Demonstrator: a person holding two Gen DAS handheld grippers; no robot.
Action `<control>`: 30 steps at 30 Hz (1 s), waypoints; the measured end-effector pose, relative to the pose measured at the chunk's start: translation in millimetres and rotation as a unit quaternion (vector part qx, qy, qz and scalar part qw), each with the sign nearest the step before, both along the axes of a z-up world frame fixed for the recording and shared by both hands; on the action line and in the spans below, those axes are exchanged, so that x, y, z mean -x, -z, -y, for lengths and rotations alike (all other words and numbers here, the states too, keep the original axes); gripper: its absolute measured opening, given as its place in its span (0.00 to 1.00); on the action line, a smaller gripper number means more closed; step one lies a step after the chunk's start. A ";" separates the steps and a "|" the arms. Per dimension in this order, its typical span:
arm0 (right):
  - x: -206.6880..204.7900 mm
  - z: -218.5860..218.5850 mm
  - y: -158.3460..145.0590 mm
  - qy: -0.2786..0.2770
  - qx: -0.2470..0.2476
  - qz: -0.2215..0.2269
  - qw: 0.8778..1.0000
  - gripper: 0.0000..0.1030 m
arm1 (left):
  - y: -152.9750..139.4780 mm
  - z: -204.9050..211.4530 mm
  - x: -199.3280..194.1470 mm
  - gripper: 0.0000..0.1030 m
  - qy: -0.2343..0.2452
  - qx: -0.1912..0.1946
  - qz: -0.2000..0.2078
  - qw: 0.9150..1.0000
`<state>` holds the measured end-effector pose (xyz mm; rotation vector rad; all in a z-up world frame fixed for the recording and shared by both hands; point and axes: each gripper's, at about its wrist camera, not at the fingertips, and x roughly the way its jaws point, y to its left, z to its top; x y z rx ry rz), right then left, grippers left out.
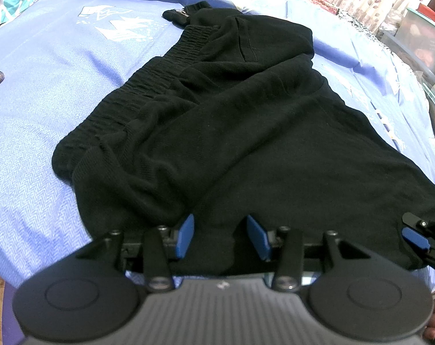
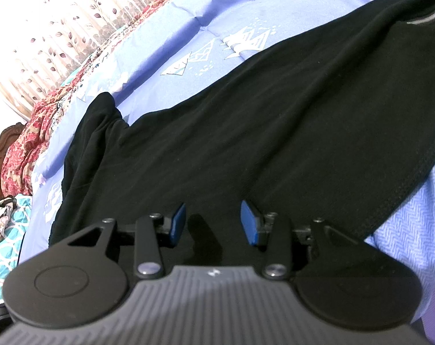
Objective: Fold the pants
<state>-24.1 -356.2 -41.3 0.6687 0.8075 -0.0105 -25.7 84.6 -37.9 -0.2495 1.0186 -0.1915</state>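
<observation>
Pants (image 1: 232,120) lying flat on the bedsheet (image 1: 39,132), long axis running away from the left gripper (image 1: 221,237). Both jaws gaping over the near edge; right gripper (image 2: 213,224) sitting just beside.

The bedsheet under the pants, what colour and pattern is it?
The bedsheet is lavender-blue with white triangle prints, clearest in the right wrist view.

Light was soft and fairly even, brightest at the far curtain (image 2: 59,28), which washed out to near white. The black pants (image 1: 232,120) swallowed detail, their folds barely readable. Soft shadows lay on the blue bedsheet (image 1: 45,132) just beside the cloth. Fisheye bending curved the edges; near gripper bodies and corners were blurred.
</observation>
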 end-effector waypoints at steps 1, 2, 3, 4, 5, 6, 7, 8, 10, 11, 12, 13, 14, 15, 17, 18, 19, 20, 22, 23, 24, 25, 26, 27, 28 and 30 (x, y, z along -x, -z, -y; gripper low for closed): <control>0.0 -0.2 0.0 0.000 0.000 0.000 1.000 0.44 | 0.0 -0.1 0.1 0.42 0.000 0.000 0.000 1.000; 0.0 -1.0 -0.3 0.000 0.000 0.000 1.000 0.44 | 0.0 -0.1 0.1 0.43 0.000 0.000 0.000 1.000; 0.0 -1.2 -0.3 0.000 0.000 0.000 1.000 0.44 | 0.0 0.3 0.2 0.43 0.000 0.000 0.000 1.000; 0.0 -1.3 -0.3 0.000 0.000 0.000 1.000 0.44 | -0.1 0.9 0.3 0.44 0.001 0.000 0.000 1.000; 0.0 -1.4 -0.3 0.000 0.000 0.000 1.000 0.44 | -0.3 1.6 0.3 0.44 0.001 -0.001 0.001 1.000; 0.0 -1.5 -0.3 0.001 0.000 0.000 1.000 0.44 | -0.4 2.3 0.2 0.44 0.002 -0.002 0.001 1.000; 0.0 -1.0 0.0 0.000 0.000 0.000 1.000 0.44 | -0.5 3.1 0.1 0.44 0.002 -0.002 0.001 1.000; 0.0 -1.9 -0.3 0.001 0.001 0.000 1.000 0.44 | -0.6 3.6 0.0 0.44 0.002 -0.002 0.001 1.000; 0.0 -2.1 -0.3 0.001 0.001 0.000 1.000 0.44 | -0.6 3.8 0.1 0.45 0.002 -0.002 0.001 1.000; 0.1 -2.0 0.0 0.000 0.001 0.000 1.000 0.44 | -0.6 4.0 0.1 0.45 0.002 -0.002 0.001 1.000; 0.1 -1.7 0.2 0.000 0.002 0.000 1.000 0.44 | -0.6 4.2 0.1 0.45 0.002 -0.002 0.001 1.000; 0.3 -1.3 0.4 0.000 0.002 0.000 1.000 0.44 | -0.6 4.1 0.2 0.45 0.002 -0.002 0.001 1.000; 0.2 -2.0 0.1 0.000 0.002 0.000 1.000 0.44 | -0.6 4.3 0.0 0.45 0.002 -0.002 0.001 1.000; 0.2 -2.2 0.1 0.000 0.002 0.000 1.000 0.44 | -0.6 4.6 0.0 0.46 0.003 -0.002 0.001 1.000; 0.4 -2.1 0.3 0.000 0.002 0.000 1.000 0.44 | -0.7 5.1 0.0 0.47 0.003 -0.002 0.002 1.000; 0.4 -2.2 0.3 0.000 0.002 0.000 1.000 0.44 | -0.7 5.7 -0.4 0.47 0.004 -0.002 0.002 1.000; 0.3 -2.4 0.1 -0.001 0.003 0.000 1.000 0.44 | -0.9 6.0 -0.3 0.47 0.005 -0.003 0.002 1.000; -0.1 -3.6 -0.7 -0.003 0.009 -0.001 1.000 0.44 | -1.1 6.2 -0.3 0.47 0.007 -0.004 0.003 1.000; -0.9 -6.6 -3.1 -0.012 0.025 -0.003 1.000 0.44 | -2.4 6.5 0.0 0.47 0.013 -0.007 0.005 1.000; -1.5 -8.5 -5.4 -0.018 0.036 -0.004 0.999 0.44 | -4.6 5.8 0.4 0.47 0.016 -0.006 0.007 1.000; -1.6 -9.0 -8.1 -0.022 0.043 -0.005 0.999 0.44 | -9.7 4.0 1.6 0.46 0.019 -0.002 0.013 1.000; -1.2 -8.9 -11.6 -0.025 0.045 -0.003 0.999 0.45 | -16.5 0.9 3.6 0.46 0.023 0.005 0.024 0.999; 0.0 -7.9 -17.1 -0.029 0.040 0.008 0.999 0.45 | -25.8 -3.7 5.0 0.46 0.027 0.012 0.042 0.999; 1.2 -7.5 -23.1 -0.033 0.038 0.023 0.998 0.45 | -37.1 -9.6 6.2 0.47 0.028 0.016 0.065 0.997; 1.9 -7.3 -30.4 -0.039 0.045 0.039 0.997 0.45 | -47.5 -15.9 5.2 0.47 0.027 0.018 0.085 0.996; -0.5 -8.7 -44.8 -0.051 0.073 0.066 0.994 0.45 | -68.0 -30.5 -6.3 0.47 0.020 0.017 0.119 0.993</control>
